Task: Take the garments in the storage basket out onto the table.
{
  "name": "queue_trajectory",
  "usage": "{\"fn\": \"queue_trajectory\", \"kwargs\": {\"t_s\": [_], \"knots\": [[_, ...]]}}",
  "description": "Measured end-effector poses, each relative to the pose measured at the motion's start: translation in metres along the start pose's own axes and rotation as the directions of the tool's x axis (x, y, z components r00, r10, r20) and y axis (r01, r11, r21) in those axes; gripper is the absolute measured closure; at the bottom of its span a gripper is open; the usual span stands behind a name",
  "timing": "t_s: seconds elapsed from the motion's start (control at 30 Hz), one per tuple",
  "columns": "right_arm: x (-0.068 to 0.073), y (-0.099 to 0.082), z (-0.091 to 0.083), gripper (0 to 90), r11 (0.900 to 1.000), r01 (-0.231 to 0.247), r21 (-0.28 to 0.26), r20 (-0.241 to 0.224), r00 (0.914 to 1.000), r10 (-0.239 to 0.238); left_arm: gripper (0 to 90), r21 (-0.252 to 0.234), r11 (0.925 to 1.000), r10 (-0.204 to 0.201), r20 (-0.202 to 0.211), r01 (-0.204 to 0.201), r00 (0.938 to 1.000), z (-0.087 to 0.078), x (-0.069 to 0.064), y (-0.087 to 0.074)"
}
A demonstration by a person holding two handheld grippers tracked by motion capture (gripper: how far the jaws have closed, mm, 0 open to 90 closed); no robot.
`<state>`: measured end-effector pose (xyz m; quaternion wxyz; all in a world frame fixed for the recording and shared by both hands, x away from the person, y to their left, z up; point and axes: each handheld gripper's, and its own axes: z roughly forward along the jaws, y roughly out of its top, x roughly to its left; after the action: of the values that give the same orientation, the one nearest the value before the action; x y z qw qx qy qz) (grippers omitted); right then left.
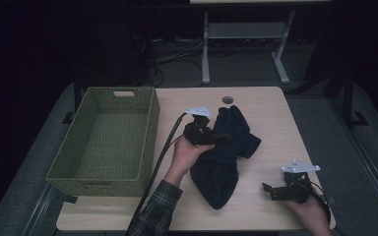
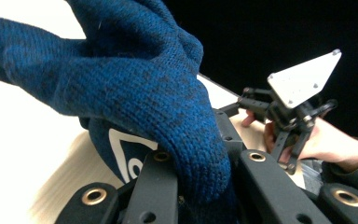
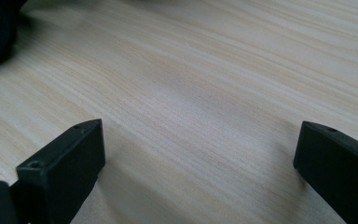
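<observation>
Navy knit garment (image 1: 221,157) mid-table, clamped in left hand-held gripper (image 1: 215,138), right hand-held gripper (image 1: 271,191) released, well apart.

Basket (image 1: 106,140) on the table's (image 1: 266,105) left side, sweater (image 1: 224,157) mid-table just right of it. Left gripper (image 1: 221,138) on the sweater's upper half, knit between its jaws. Right gripper (image 1: 270,191) near the front right corner, well apart from the sweater.
</observation>
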<state>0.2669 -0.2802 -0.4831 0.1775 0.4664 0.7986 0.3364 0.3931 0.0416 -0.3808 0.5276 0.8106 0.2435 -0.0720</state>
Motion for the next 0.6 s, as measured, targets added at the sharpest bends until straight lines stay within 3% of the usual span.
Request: {"fn": "queue_trajectory", "kwargs": {"t_s": [0.3, 0.43, 0.6], "knots": [[0.0, 0.0, 0.0, 1.6, 1.0, -0.001, 0.002, 0.001, 1.0, 0.001, 80.4, 0.025, 0.9993, -0.025, -0.08, 0.027, 0.9965, -0.012, 0.014, -0.017], [0.0, 0.0, 0.0, 1.6, 1.0, -0.001, 0.002, 0.001, 1.0, 0.001, 79.2, 0.051, 0.9981, -0.026, -0.146, 0.034, 0.9889, -0.019, 0.018, -0.023], [0.0, 0.0, 0.0, 1.6, 1.0, -0.001, 0.001, 0.001, 1.0, 0.001, 77.7, 0.077, 0.9962, -0.025, -0.197, 0.041, 0.9802, -0.023, 0.022, -0.031]]}}
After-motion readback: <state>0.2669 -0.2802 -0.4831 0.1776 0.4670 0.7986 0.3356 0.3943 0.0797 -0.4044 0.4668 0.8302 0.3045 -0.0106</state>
